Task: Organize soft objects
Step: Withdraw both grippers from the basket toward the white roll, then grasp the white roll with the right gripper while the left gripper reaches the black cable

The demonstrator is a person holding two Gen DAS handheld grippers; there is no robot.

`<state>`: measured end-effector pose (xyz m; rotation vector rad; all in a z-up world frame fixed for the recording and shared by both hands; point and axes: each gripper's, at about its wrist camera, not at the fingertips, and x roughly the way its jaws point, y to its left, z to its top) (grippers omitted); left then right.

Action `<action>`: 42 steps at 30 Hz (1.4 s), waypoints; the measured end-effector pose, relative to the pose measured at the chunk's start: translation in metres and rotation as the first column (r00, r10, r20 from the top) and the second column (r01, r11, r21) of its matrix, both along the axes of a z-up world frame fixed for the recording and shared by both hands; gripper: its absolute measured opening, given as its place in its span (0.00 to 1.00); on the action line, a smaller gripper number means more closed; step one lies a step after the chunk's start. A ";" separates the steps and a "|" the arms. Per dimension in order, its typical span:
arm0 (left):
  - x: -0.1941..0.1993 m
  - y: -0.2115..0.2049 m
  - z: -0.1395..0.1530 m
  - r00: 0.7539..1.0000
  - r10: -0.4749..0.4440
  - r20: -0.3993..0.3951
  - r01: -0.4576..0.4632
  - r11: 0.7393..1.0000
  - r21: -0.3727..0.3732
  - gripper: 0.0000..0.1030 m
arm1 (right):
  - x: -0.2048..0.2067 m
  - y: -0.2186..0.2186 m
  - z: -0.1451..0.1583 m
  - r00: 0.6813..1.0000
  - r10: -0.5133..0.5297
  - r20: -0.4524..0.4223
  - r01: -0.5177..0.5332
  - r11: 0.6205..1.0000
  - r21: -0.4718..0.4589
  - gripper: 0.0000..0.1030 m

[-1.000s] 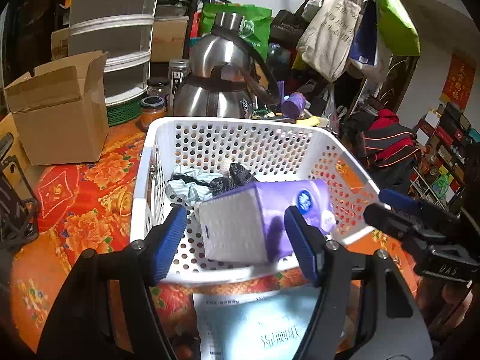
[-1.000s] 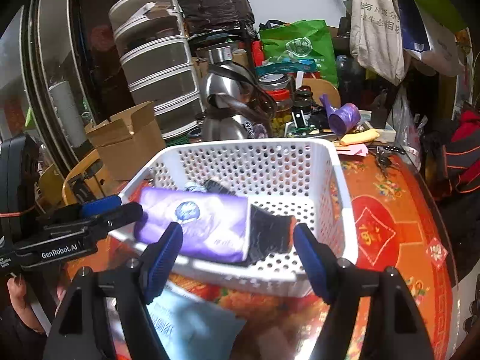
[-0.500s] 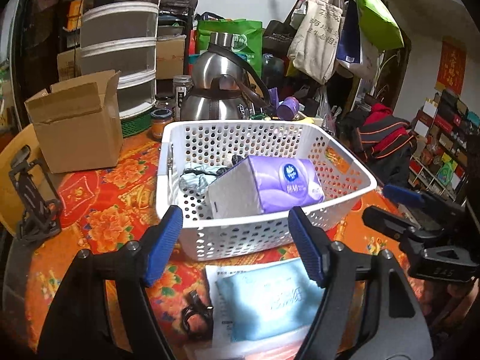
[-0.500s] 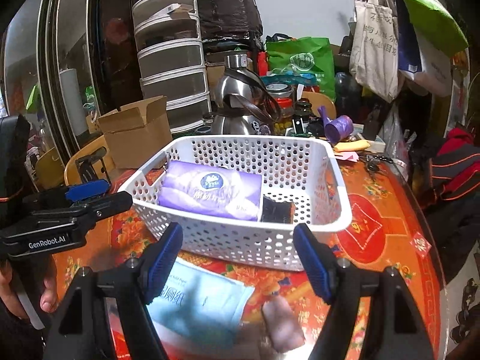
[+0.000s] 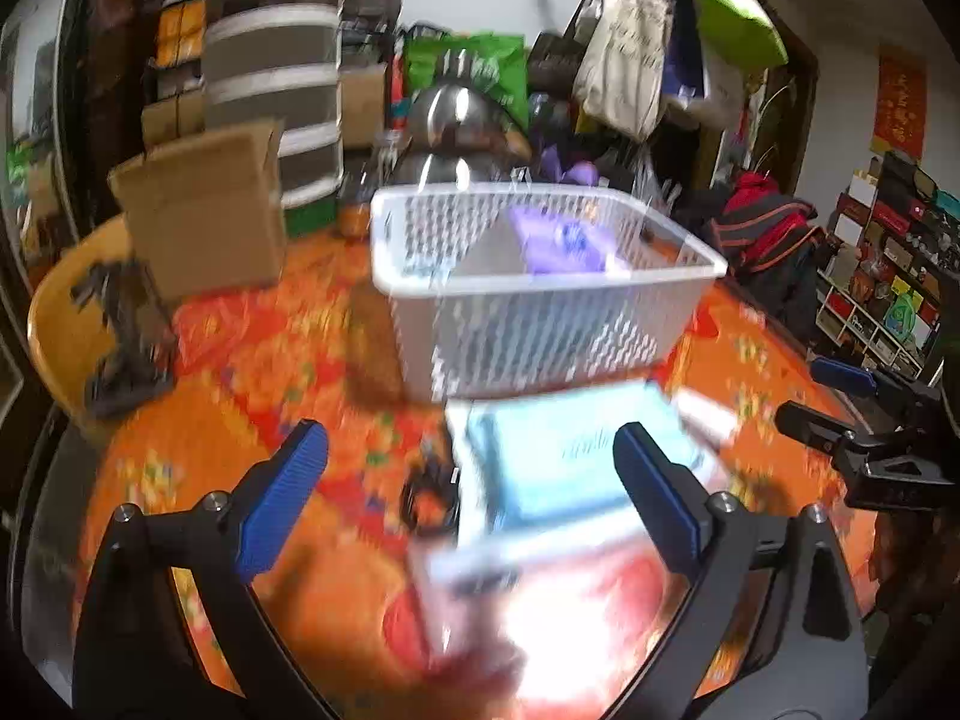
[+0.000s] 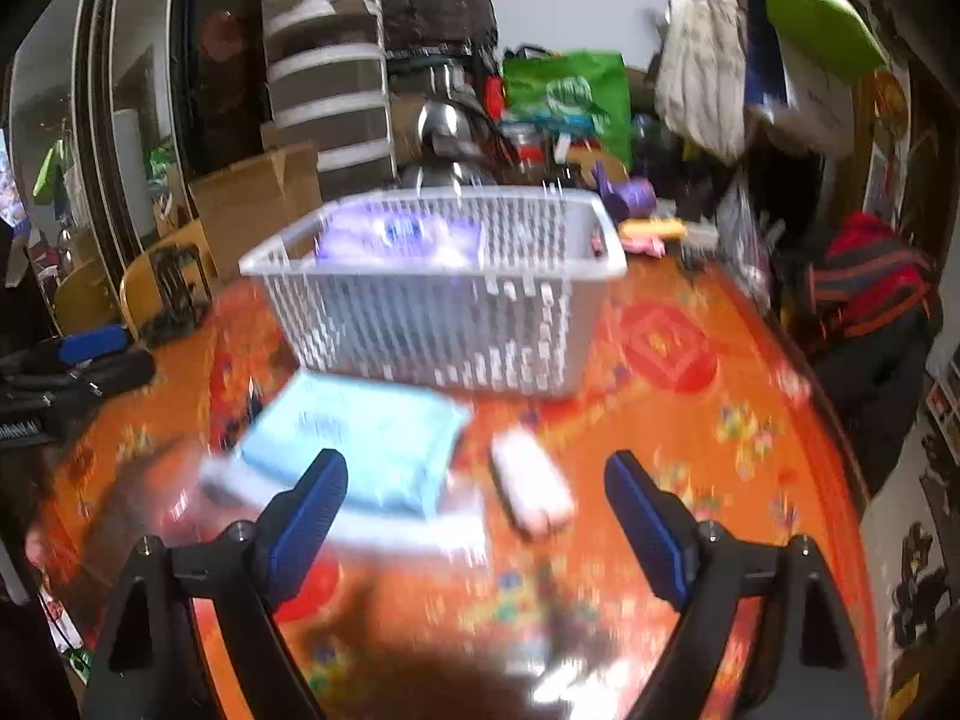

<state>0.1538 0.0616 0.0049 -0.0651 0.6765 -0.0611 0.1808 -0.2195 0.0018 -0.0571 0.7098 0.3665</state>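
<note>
The purple tissue pack [image 5: 561, 243] lies inside the white basket [image 5: 540, 312] toward the table's far edge, so that step looks finished. A light blue soft pack [image 6: 360, 438] lies on the red tablecloth [image 6: 690, 420] just in front of the basket and seems next; it calls for lowering a gripper over it. The left gripper [image 5: 471, 468] and right gripper [image 6: 474, 507] hover wide apart, holding nothing.

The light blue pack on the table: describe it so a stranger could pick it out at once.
Find the white perforated basket on the orange floral tablecloth. Just in front of the basket's near wall lies the light blue pack, flat and soft-looking. It is the only pale blue item; the small pink-white object beside it is much narrower.
</note>
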 end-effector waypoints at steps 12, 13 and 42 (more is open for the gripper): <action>0.017 0.039 -0.070 0.981 0.051 -0.189 -0.061 0.997 -0.050 0.92 | 0.019 -0.020 -0.042 0.995 -0.021 -0.093 0.022 1.000 0.010 0.85; 0.022 0.040 -0.074 0.980 0.049 -0.193 -0.059 0.997 -0.048 0.92 | 0.024 -0.019 -0.044 0.996 -0.022 -0.090 0.022 1.000 -0.002 0.85; 0.082 0.030 -0.108 0.962 0.017 -0.272 -0.004 0.999 0.050 0.12 | 0.081 0.003 -0.086 0.978 0.048 -0.202 -0.055 0.998 -0.027 0.29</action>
